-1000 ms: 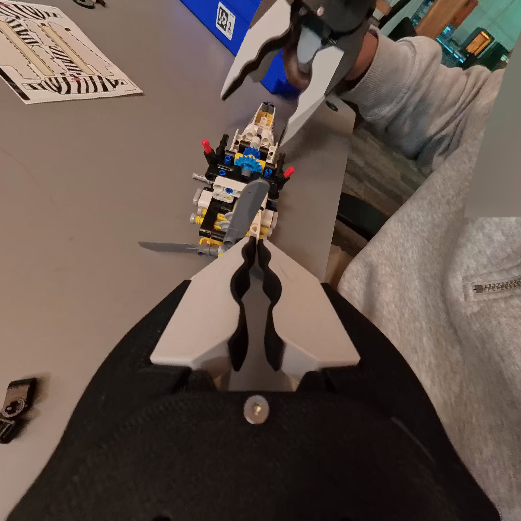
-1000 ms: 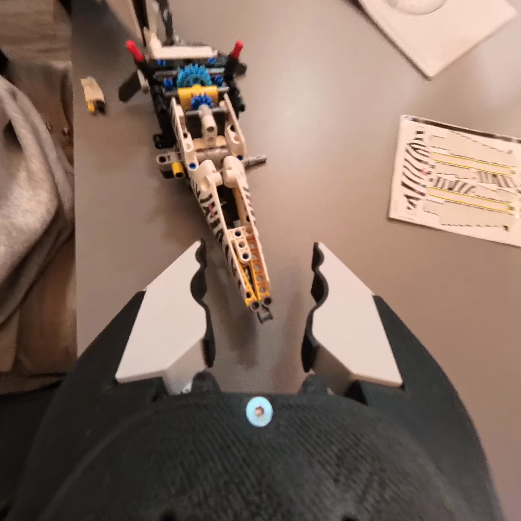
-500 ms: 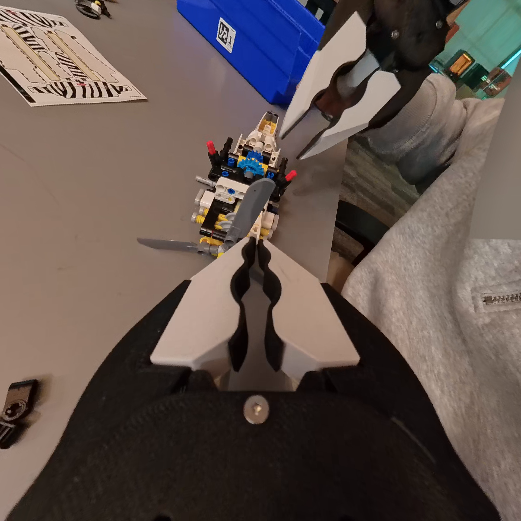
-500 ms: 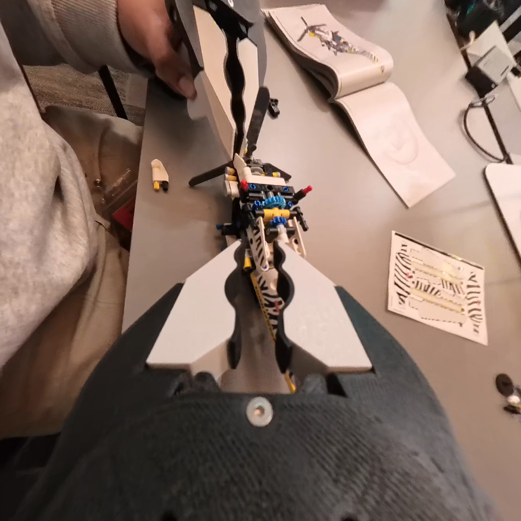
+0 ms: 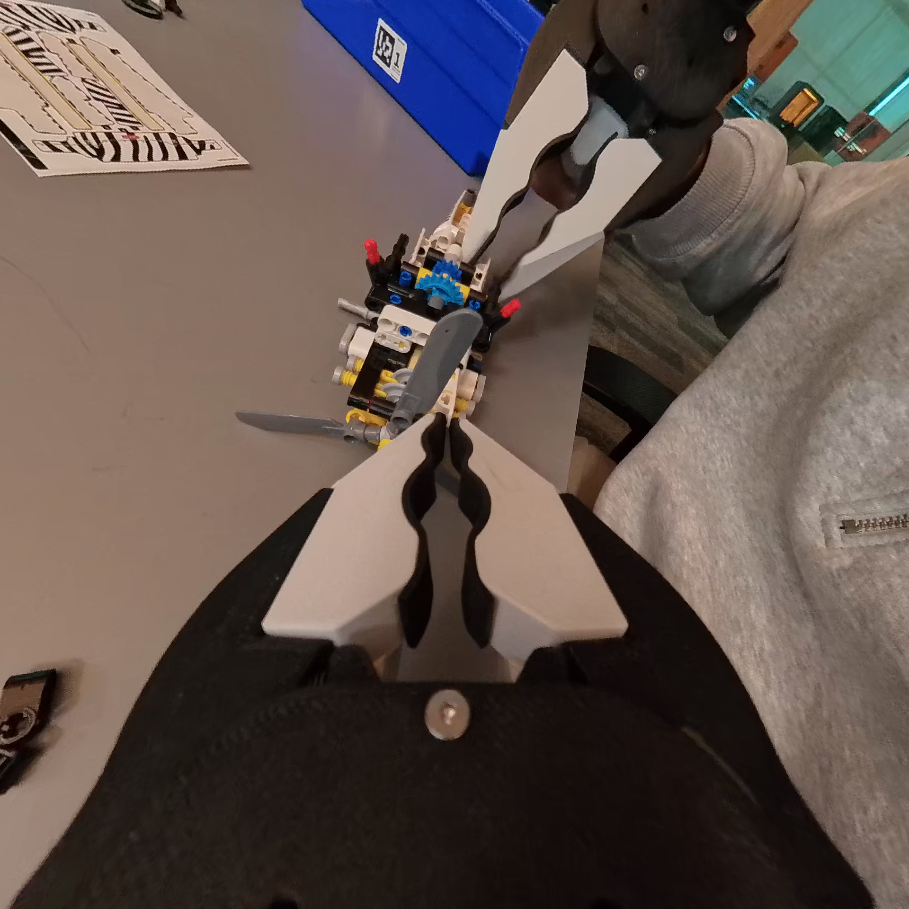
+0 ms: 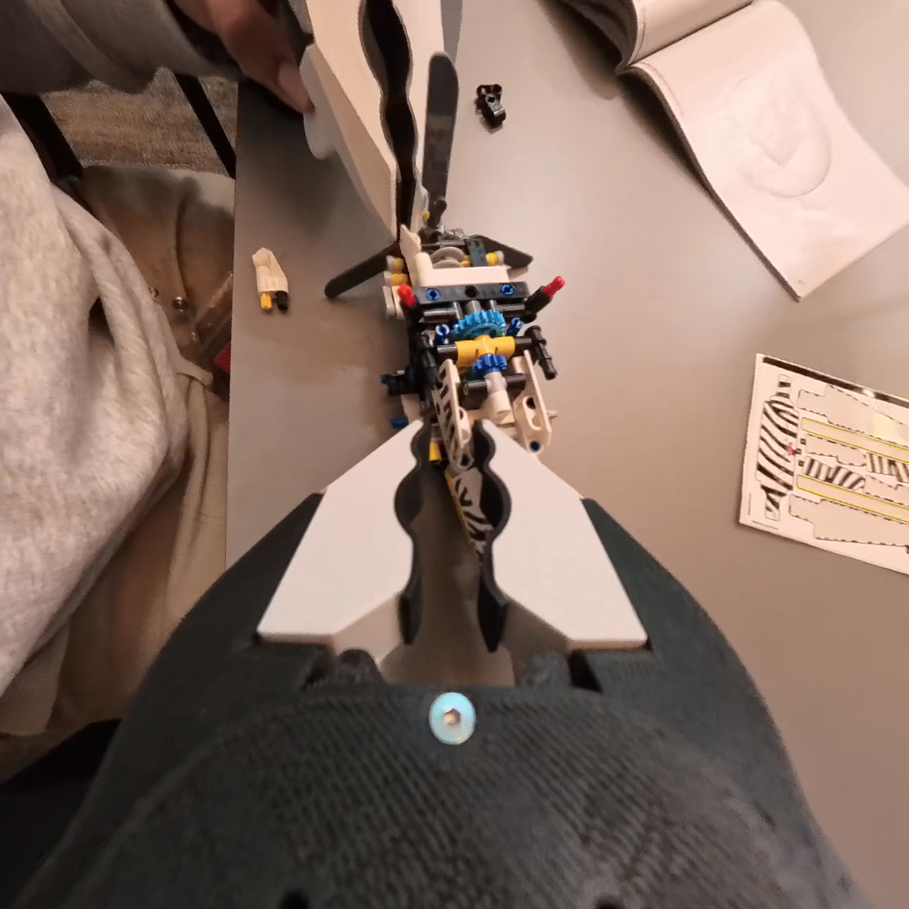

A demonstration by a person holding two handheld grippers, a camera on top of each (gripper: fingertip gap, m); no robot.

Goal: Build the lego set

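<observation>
The lego model [image 5: 403, 339], a white, black and yellow aircraft with blue gears and red pins, lies on the grey table [image 5: 147, 344] near its edge. My left gripper [image 5: 445, 419] is shut on a white piece at the model's propeller end, beside the grey blades [image 5: 442, 359]. My right gripper [image 6: 450, 429] is shut on the zebra-striped tail boom [image 6: 467, 497] at the other end. Each gripper shows in the other's view: the right [image 5: 492, 270] and the left [image 6: 408, 226]. The model [image 6: 477, 334] spans the gap between them.
A zebra sticker sheet [image 6: 831, 467] lies right of the model and an open booklet [image 6: 762, 123] beyond it. A blue bin [image 5: 442, 74] stands behind. A small white and yellow piece [image 6: 269, 275] and a black piece [image 6: 490, 103] lie loose. The table edge [image 5: 580, 393] is beside the model. The tips of one gripper are about 9 centimeters away from the tips of the other.
My right gripper came down over the tail boom, went from open to shut on it, then slid closer to the body. My left gripper stayed shut at the propeller end.
</observation>
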